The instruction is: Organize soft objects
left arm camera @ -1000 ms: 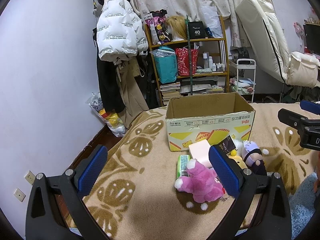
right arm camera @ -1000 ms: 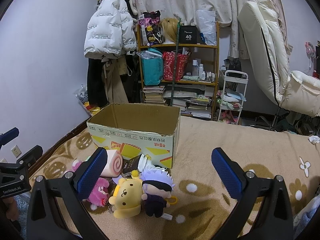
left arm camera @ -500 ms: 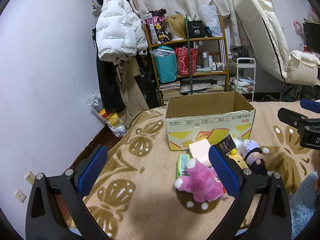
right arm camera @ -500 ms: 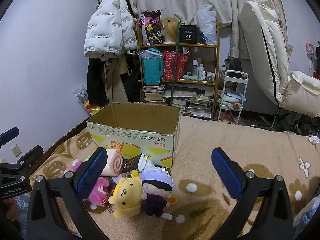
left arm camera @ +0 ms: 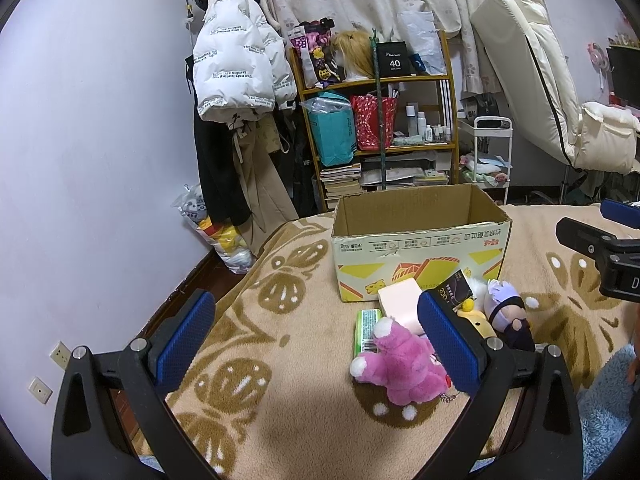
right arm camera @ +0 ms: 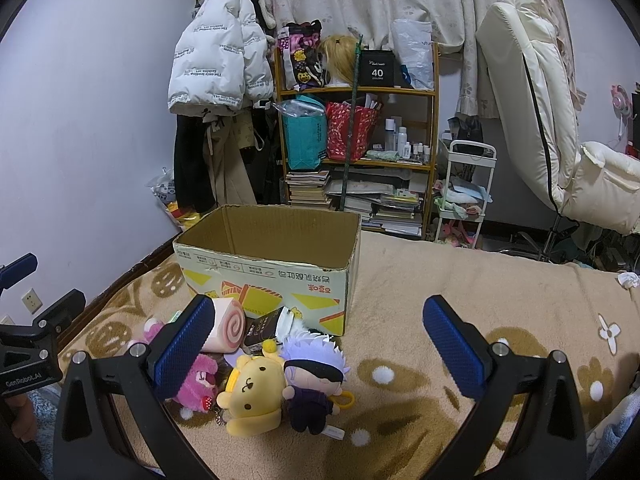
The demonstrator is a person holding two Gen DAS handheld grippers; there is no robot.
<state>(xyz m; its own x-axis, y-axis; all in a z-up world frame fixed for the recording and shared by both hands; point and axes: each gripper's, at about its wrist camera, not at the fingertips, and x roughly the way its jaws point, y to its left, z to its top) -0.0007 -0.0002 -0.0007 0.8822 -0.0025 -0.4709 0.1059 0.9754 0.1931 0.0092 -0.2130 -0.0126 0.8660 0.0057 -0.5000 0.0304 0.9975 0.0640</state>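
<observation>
- Nothing among the toys has shifted since a second ago; both views match the earlier ones almost exactly, so the person is holding both tools steady and no grasp has begun.
- That leaves the task at its start, as I judge it: the open brown cardboard box with yellow and red print shows only bare inner walls, though its floor is hidden, and all the soft things lie outside it on the bed's beige fleece blanket with brown motifs.
- Left gripper hovers with its jaws wide apart and holds nothing; the fuzzy pink plush animal lies at about 3 o'clock from its centre, partly behind the right blue pad.
- Right gripper is likewise spread and empty; the yellow plush bear and the white-haired, dark-robed plush doll lie side by side, touching, at about 7 and 6 o'clock within its span.
- Pale pink cylinder cushion with a swirl end, like a cake roll, rests against the box front at 9 o'clock from the doll.
- Flat green packet and a glossy black packet look smooth and stiff, unlike the shaggy, squashy plush.
- Plush pile should yield under the pads, so a grasp across a body seems safest.
</observation>
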